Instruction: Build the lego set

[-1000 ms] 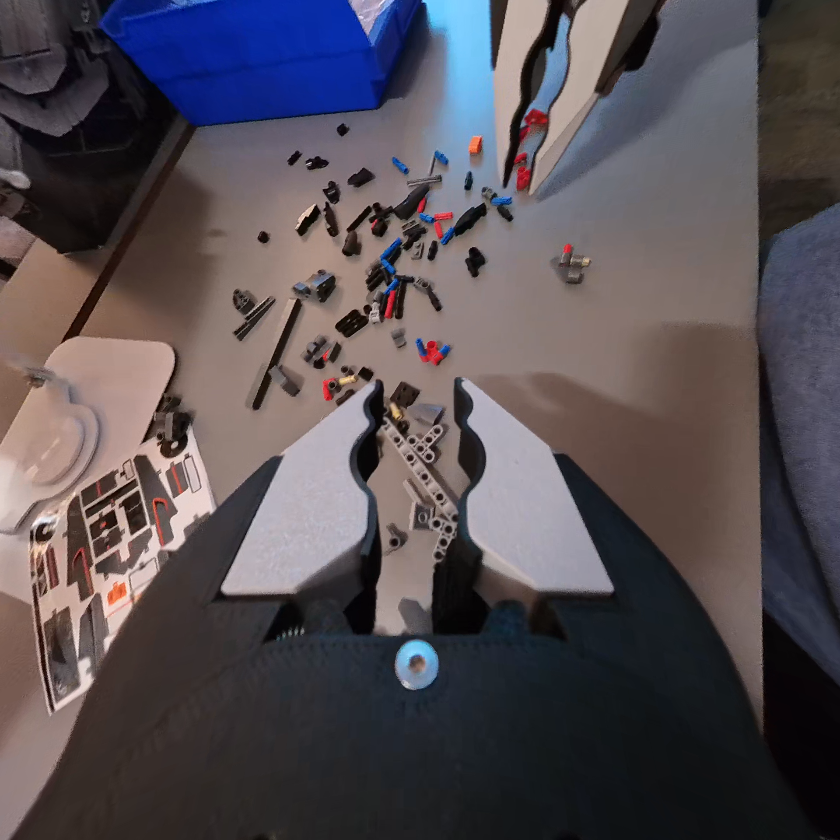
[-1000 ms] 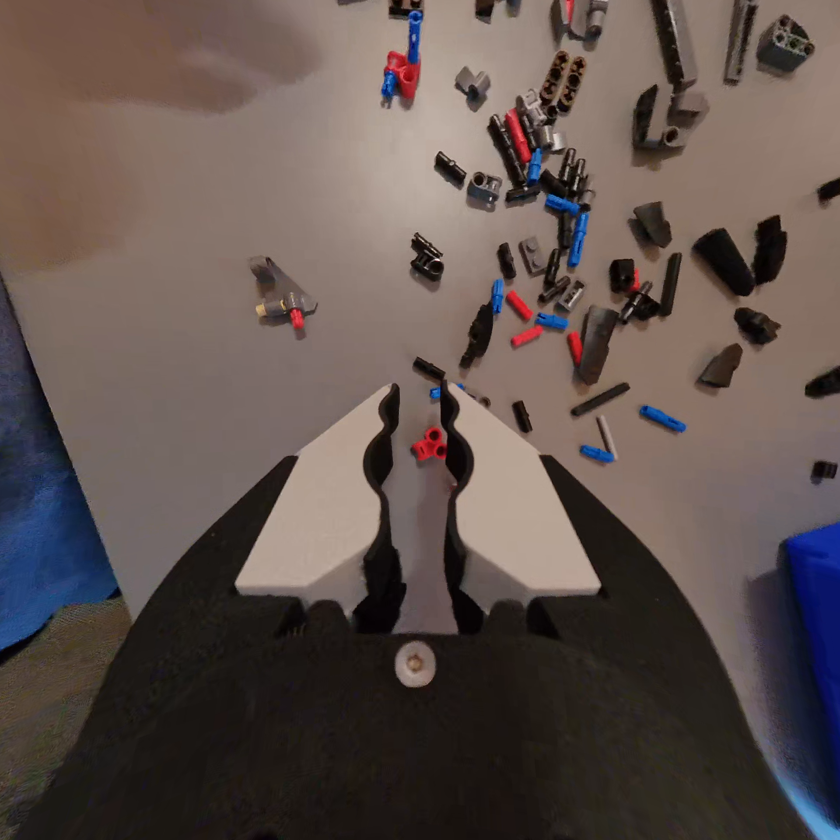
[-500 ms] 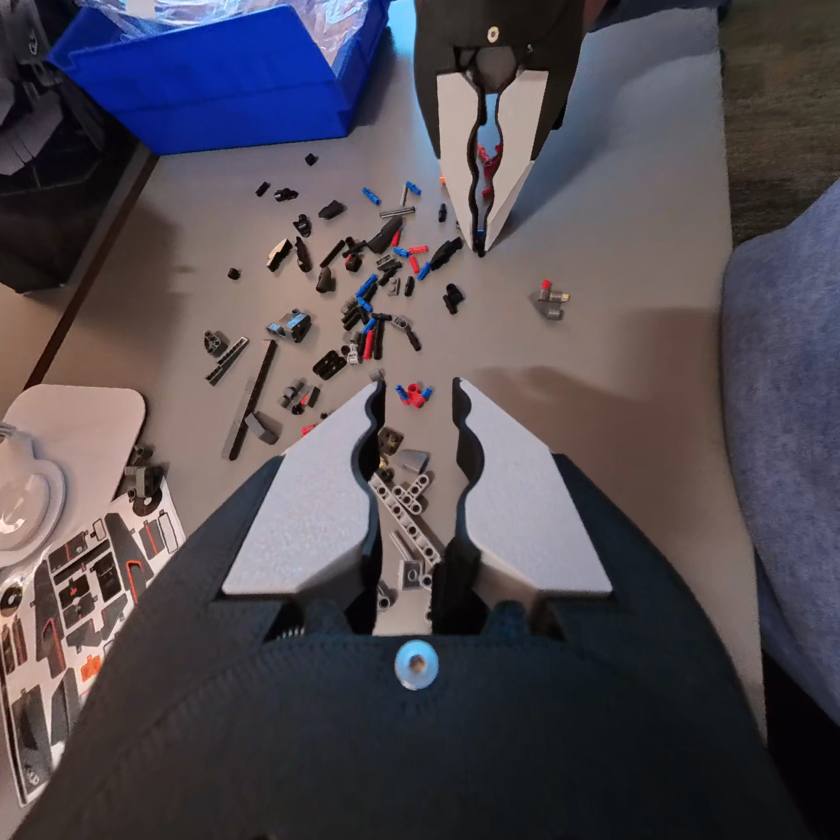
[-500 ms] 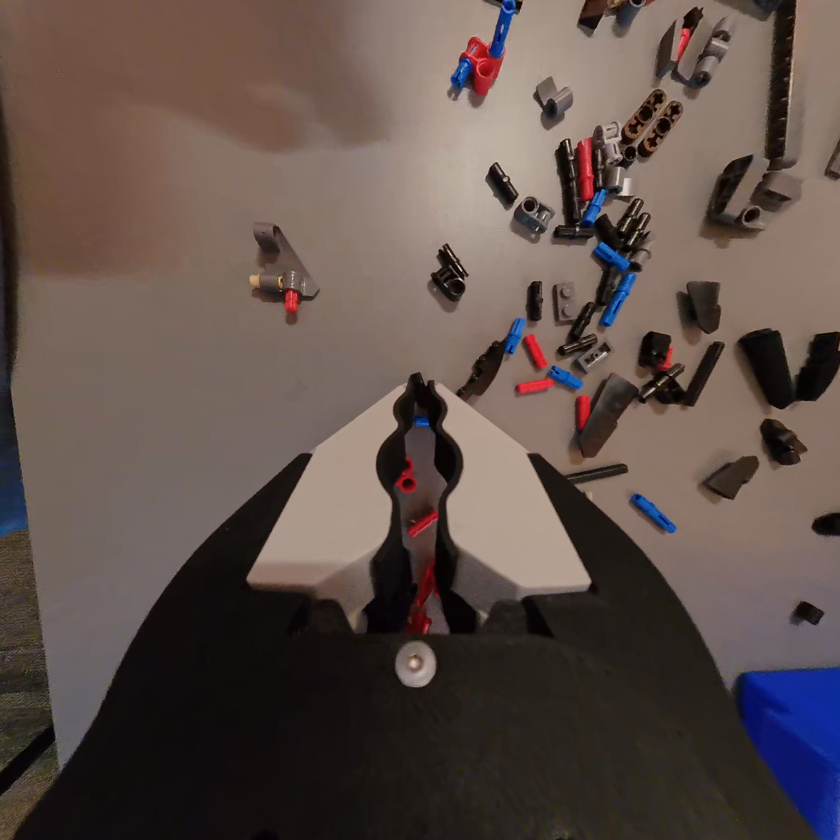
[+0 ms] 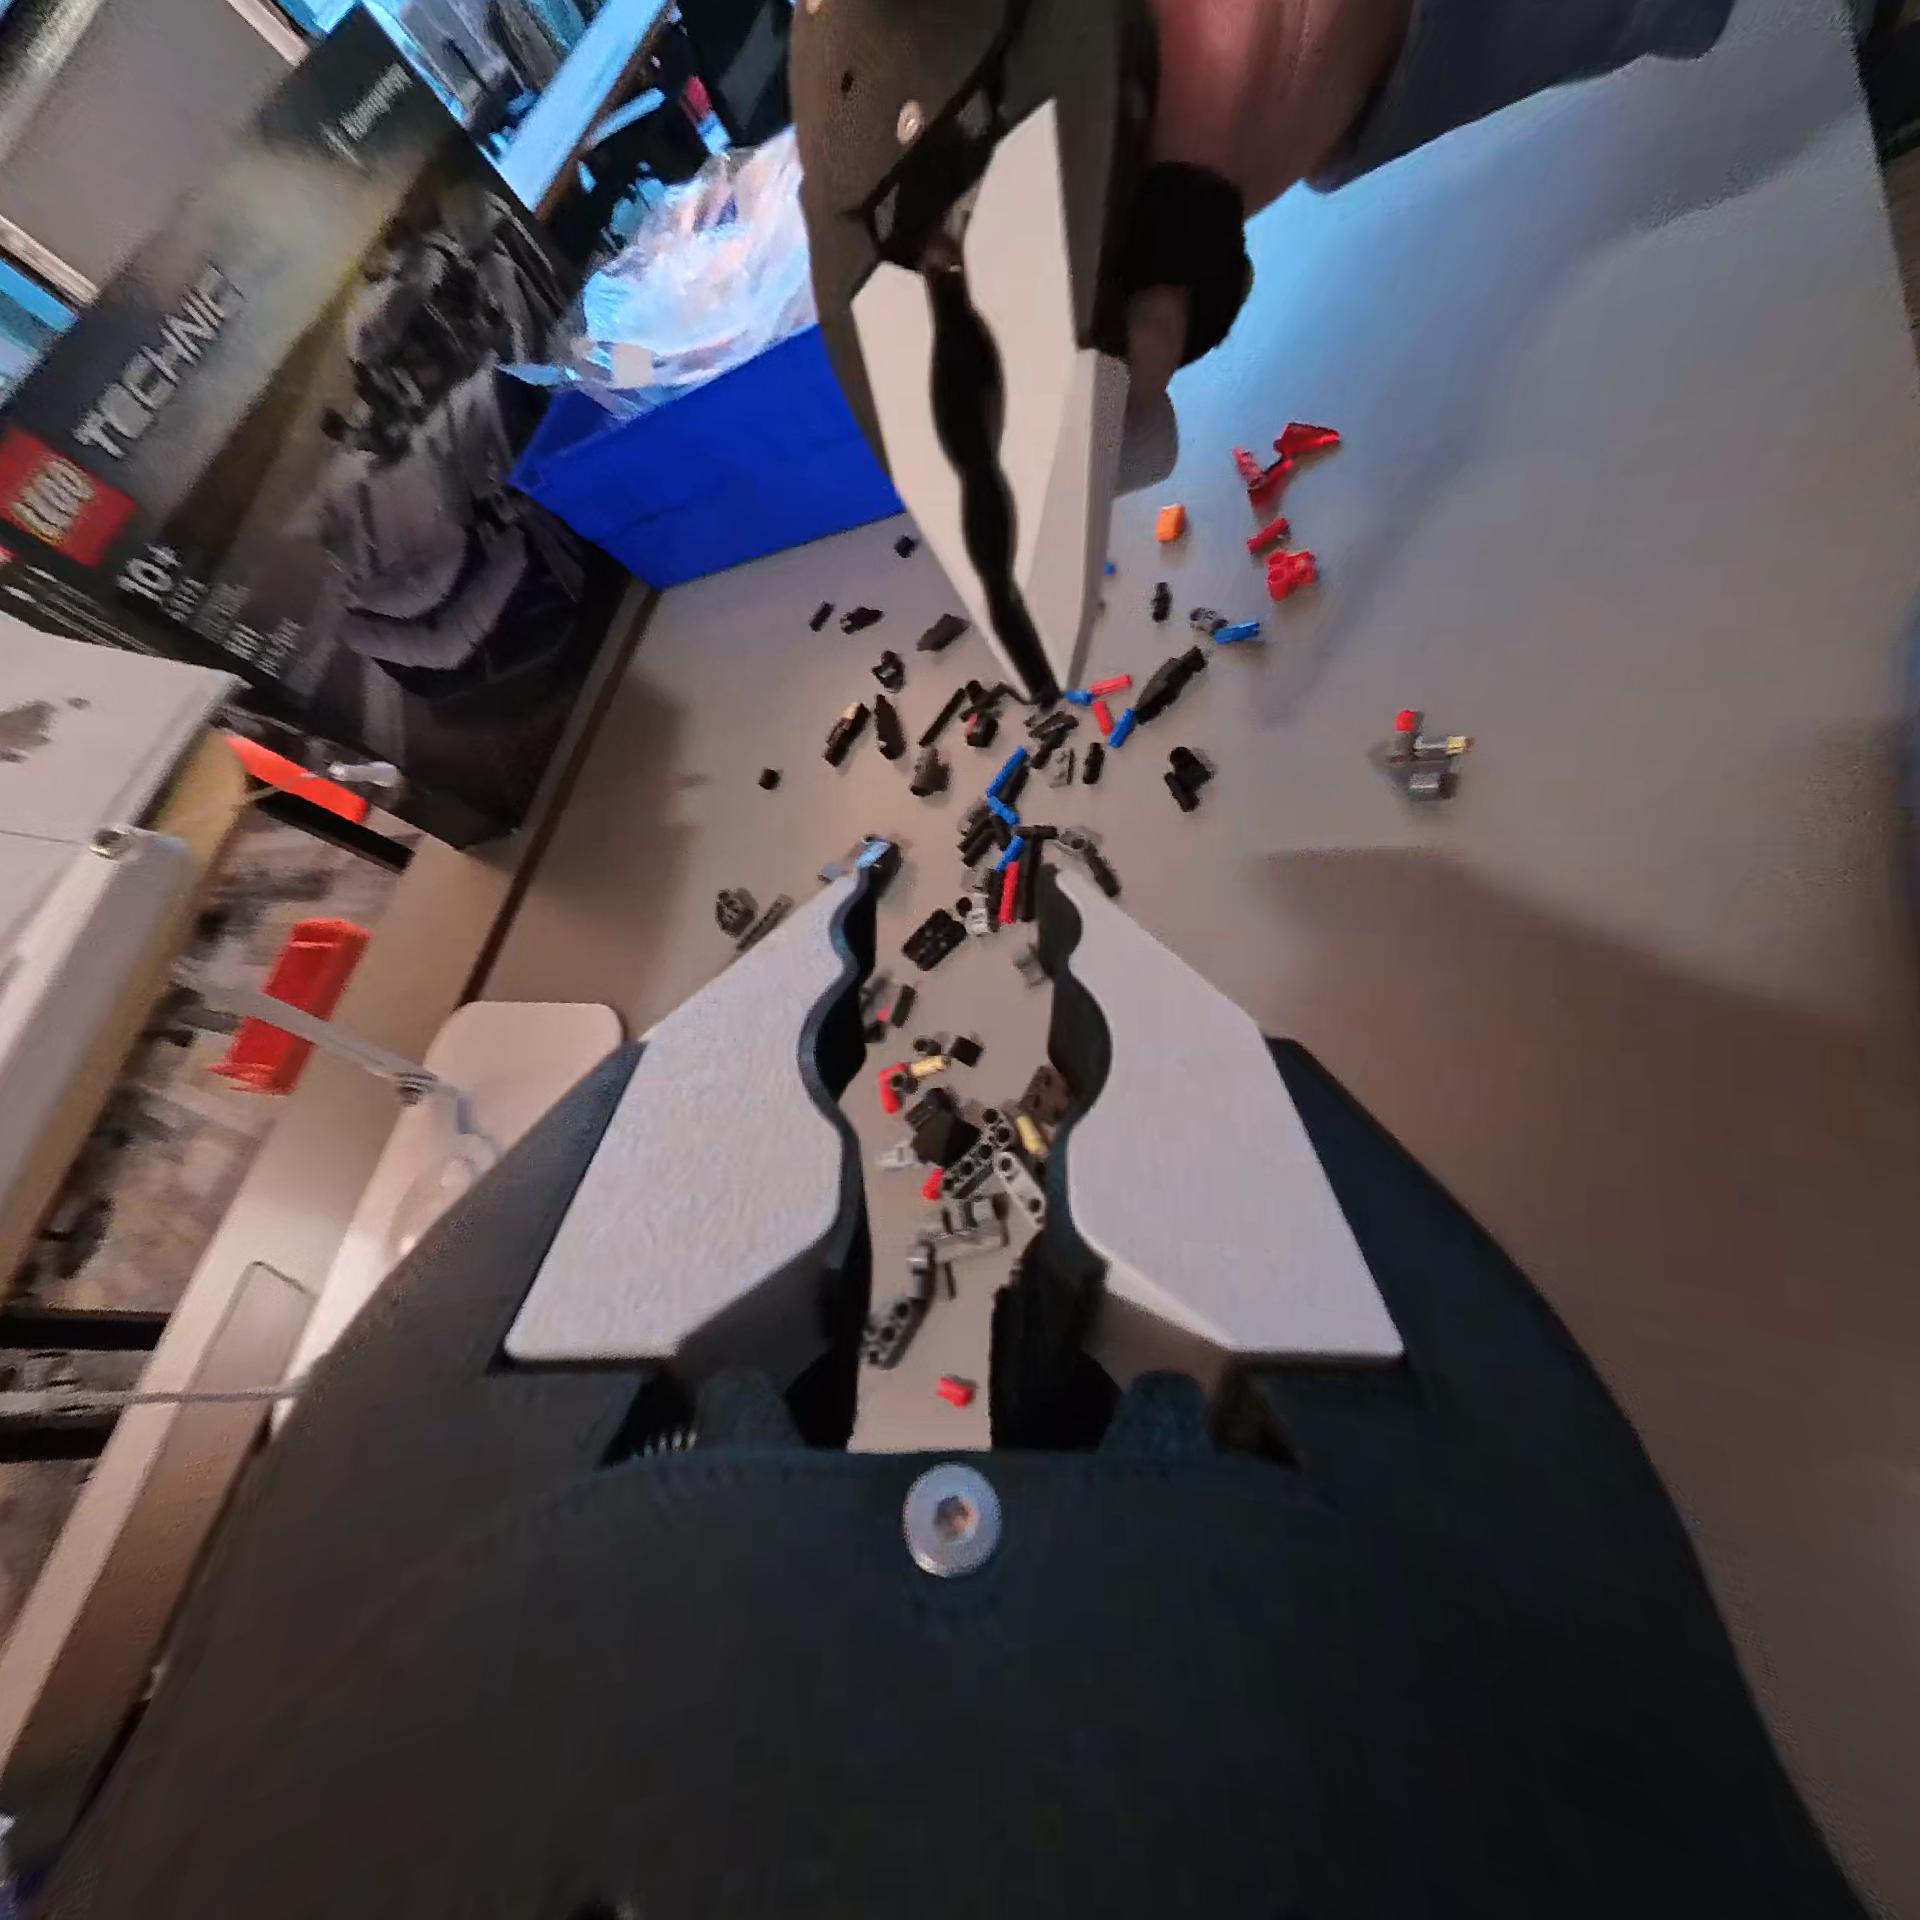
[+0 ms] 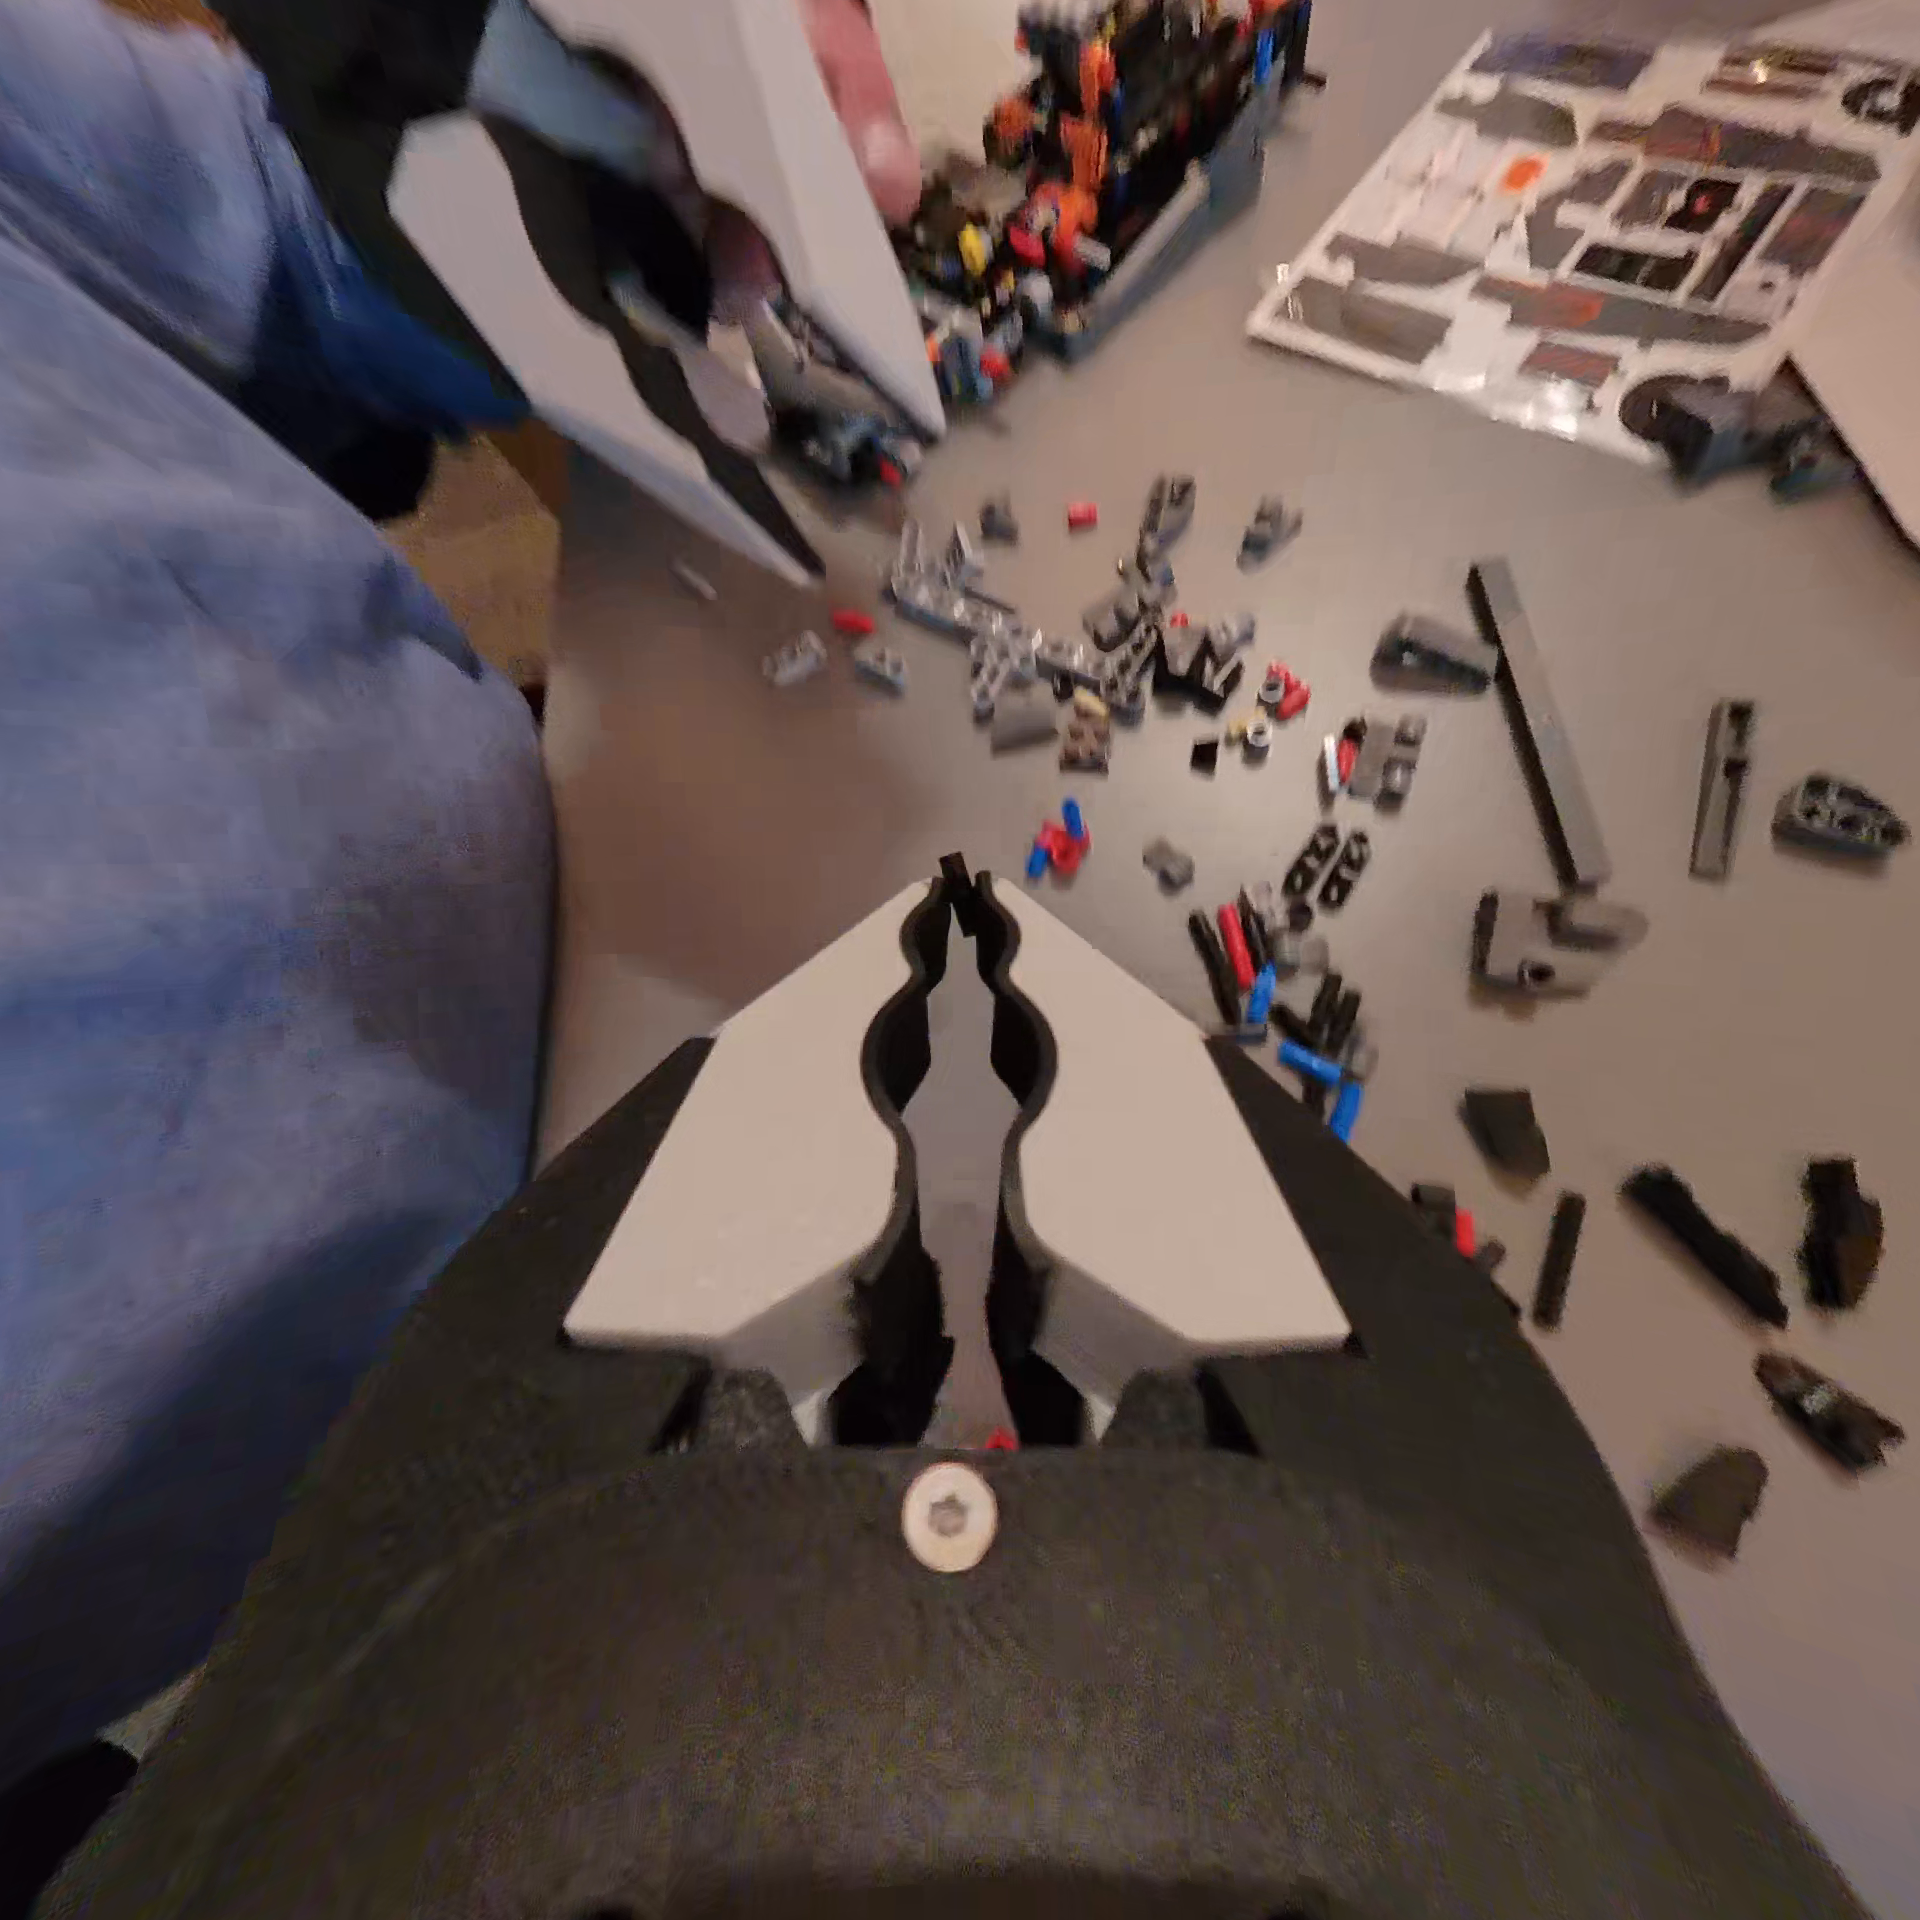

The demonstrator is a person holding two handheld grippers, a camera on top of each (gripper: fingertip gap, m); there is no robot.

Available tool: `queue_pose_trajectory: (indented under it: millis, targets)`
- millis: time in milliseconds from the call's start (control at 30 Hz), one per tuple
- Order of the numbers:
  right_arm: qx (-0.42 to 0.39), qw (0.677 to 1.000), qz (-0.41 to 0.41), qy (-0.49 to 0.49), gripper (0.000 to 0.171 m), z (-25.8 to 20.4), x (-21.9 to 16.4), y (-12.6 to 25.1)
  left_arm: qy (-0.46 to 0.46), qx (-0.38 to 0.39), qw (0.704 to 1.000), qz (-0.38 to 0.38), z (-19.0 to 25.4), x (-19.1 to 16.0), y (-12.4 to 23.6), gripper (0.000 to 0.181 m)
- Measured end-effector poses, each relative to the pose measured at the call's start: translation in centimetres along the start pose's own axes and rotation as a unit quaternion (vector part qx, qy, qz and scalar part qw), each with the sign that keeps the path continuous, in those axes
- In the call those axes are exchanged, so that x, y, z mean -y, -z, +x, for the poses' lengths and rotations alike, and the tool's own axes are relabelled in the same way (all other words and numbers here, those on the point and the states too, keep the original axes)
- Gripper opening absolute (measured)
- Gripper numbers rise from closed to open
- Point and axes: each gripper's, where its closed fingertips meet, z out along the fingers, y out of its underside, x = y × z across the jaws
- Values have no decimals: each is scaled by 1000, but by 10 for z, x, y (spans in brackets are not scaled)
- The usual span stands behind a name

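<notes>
Many small black, grey, blue and red lego pieces [image 5: 1013, 790] lie spread over the grey table [image 5: 1558, 520]. My right gripper [image 6: 961, 891] is shut on a small black pin [image 6: 956, 871] that sticks out of its tips, held above the table. It also shows in the left wrist view [image 5: 1039, 681], tips down over the pile. My left gripper [image 5: 961, 883] is open and empty, above grey beams [image 5: 987, 1164]. It shows in the right wrist view [image 6: 805, 566] at the upper left, open. A partly built model [image 6: 1091, 177] stands behind it.
A blue bin [image 5: 717, 468] with plastic bags and a dark set box [image 5: 260, 416] stand at the far left. A sticker sheet [image 6: 1610, 208] lies beside the model. A long dark beam [image 6: 1538, 727] lies on the right. A person's blue sleeve [image 6: 260, 831] fills the left side. Across from one pair of fingers to the other is roughly 7 centimeters. My left gripper is the nearer one to the partly built model [image 6: 1091, 177]: about 25 centimeters, against 30 centimeters.
My right gripper has closed on the black pin, lifted off the table and turned toward the left gripper. My left gripper has tilted up and moved forward, still open.
</notes>
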Motion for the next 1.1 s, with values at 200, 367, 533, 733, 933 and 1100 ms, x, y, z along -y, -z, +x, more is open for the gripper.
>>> queue_pose_trajectory:
  millis: [200,367,533,733,933,1100]
  targets:
    - [65,997,32,-25,2,-9,45,-10,-78,56,995,10,-10,10,8,29]
    - [100,994,23,-30,2,-15,61,-11,-132,72,989,5,-9,17,8,30]
    - [110,993,22,-28,2,-23,71,-11,-148,92,985,12,-12,27,9,25]
    - [132,990,35,-39,2,-33,78,-10,-164,109,981,5,-13,28,7,13]
    - [145,986,43,-71,2,-34,81,-9,-188,131,973,-2,-16,29,11,5]
    - [112,984,100,-91,3,-25,98,-5,-149,167,974,-11,-31,28,16,1]
